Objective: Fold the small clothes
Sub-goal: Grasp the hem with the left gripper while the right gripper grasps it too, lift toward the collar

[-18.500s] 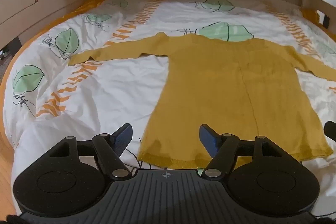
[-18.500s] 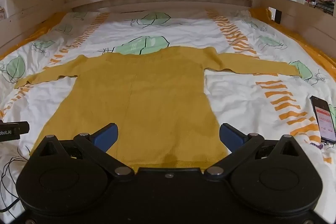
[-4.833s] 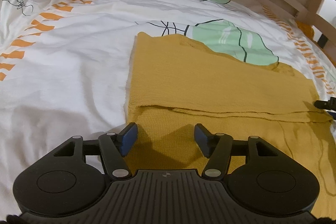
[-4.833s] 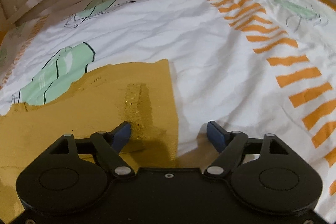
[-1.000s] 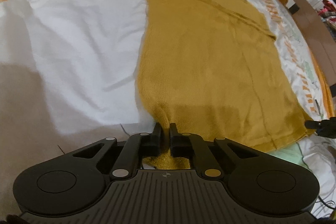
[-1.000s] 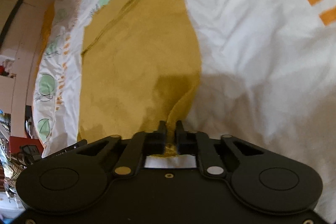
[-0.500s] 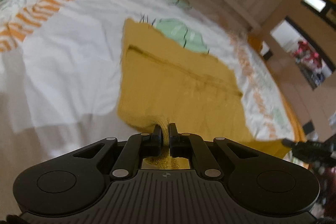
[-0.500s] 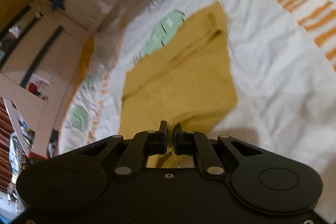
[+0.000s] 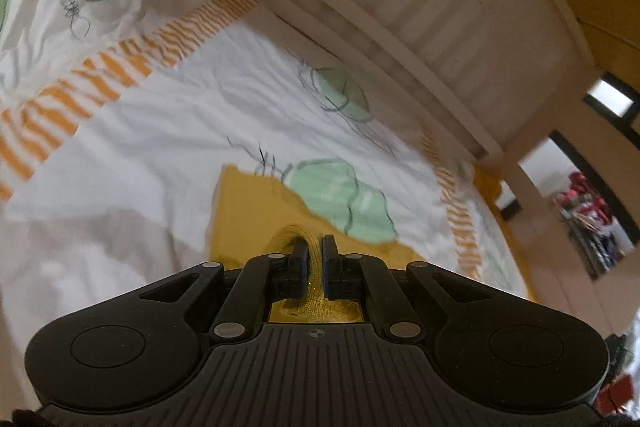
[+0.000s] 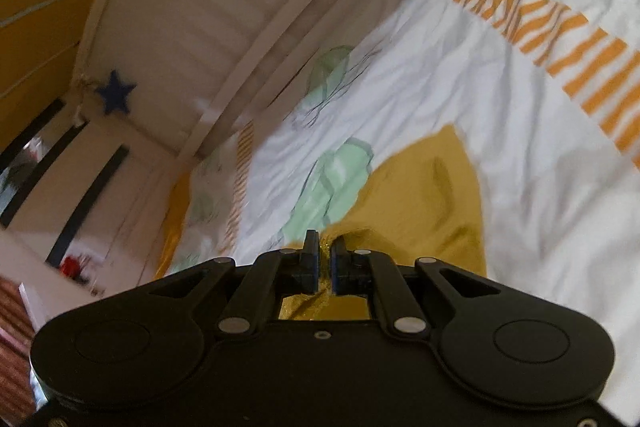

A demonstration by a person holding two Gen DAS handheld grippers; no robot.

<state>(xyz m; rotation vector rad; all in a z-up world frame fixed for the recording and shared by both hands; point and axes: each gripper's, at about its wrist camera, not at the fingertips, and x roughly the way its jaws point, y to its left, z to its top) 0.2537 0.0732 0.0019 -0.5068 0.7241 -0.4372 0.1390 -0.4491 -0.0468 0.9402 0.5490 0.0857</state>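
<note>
A mustard-yellow knit garment (image 9: 248, 211) lies partly folded on the white bedcover. My left gripper (image 9: 315, 247) is shut on a bunched hem corner of it, which arches up between the fingers. In the right wrist view the same garment (image 10: 436, 203) spreads ahead and to the right, and my right gripper (image 10: 325, 247) is shut on its other hem corner. Both held corners are lifted off the bed and carried over the garment's far part. Most of the cloth is hidden below the gripper bodies.
The bedcover (image 9: 132, 131) is white with green leaves and orange stripes. A slatted wooden headboard (image 9: 420, 11) rises close ahead; the same headboard (image 10: 208, 27) has a blue star (image 10: 115, 93) beside it. Bed rails and openings flank both sides.
Both grippers, still shut on the hem corners, have risen and swung forward toward the headboard, tilting up. The visible garment ahead has shrunk as its near part is carried over the far part.
</note>
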